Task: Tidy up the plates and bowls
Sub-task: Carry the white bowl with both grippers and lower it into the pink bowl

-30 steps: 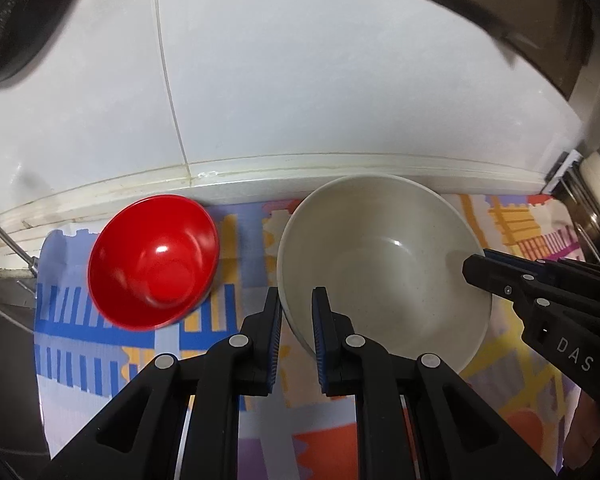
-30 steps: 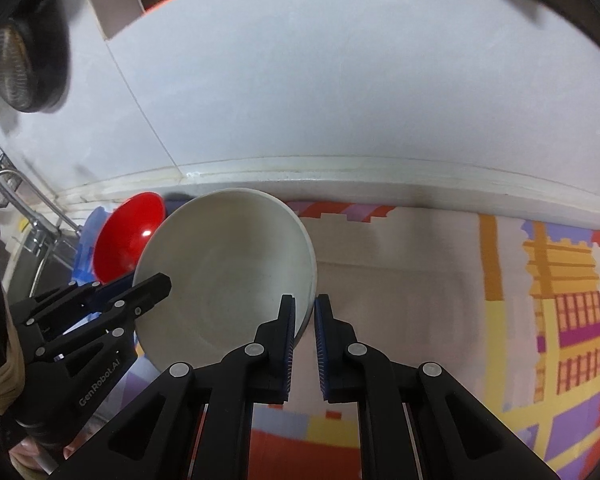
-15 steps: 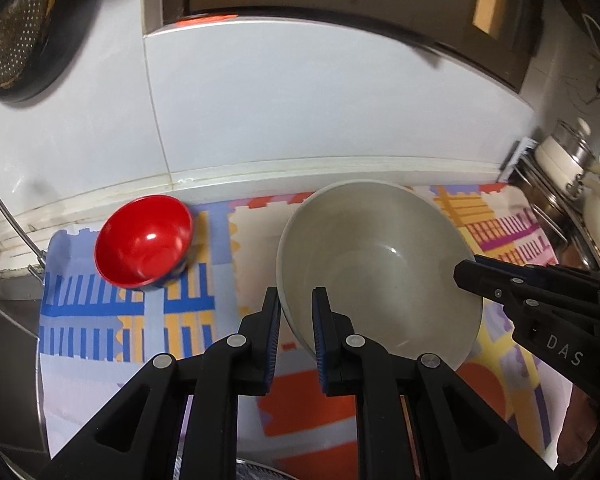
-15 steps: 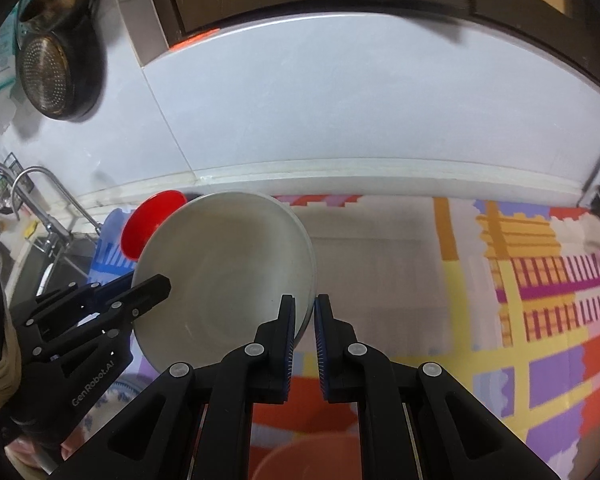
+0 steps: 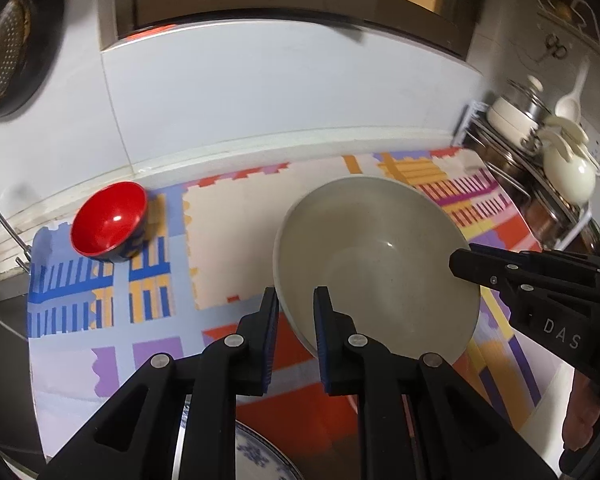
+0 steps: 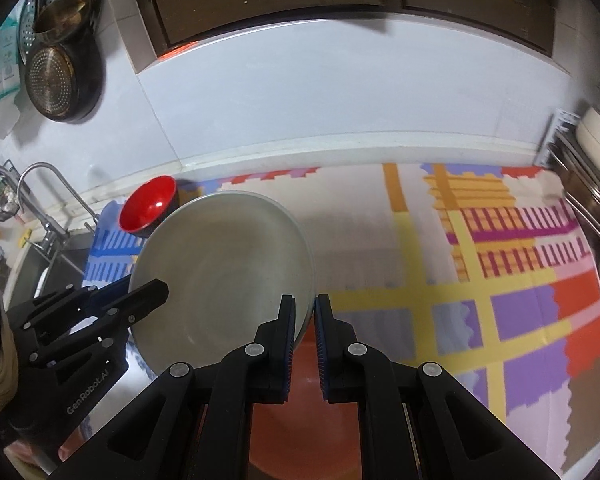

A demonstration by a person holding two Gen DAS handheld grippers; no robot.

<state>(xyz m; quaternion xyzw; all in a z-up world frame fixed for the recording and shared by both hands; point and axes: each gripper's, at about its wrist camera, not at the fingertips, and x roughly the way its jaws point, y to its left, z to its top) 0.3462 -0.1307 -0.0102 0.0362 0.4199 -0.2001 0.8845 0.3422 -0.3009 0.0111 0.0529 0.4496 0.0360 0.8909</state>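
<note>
In the left wrist view, your left gripper (image 5: pixel 296 312) sits at the lower centre of the frame, its two fingers clenched on the near left rim of the large grey bowl (image 5: pixel 376 264). The bowl fills the centre right, held above the patterned mat (image 5: pixel 228 248). Your right gripper (image 5: pixel 466 259) reaches in from the right edge and pinches the bowl's far right rim. A small red bowl (image 5: pixel 108 220) rests on the mat at the middle left, well apart from the grey one. A blue-patterned plate (image 5: pixel 260 456) peeks out at the bottom edge, under your left gripper. At the upper right, pots and a pale ladle (image 5: pixel 568 100) crowd a wire rack.

In the right wrist view, your right gripper (image 6: pixel 305 312) is at the lower centre, grasping the right rim of the grey bowl (image 6: pixel 220 272), which lies centre left. Your left gripper (image 6: pixel 150 292) comes in from the lower left and grips the opposite rim. The red bowl (image 6: pixel 148 204) shows just behind the grey bowl's upper left edge. An orange bowl (image 6: pixel 304 432) lies below your right gripper at the bottom. A faucet (image 6: pixel 56 192) stands at the left edge.
</note>
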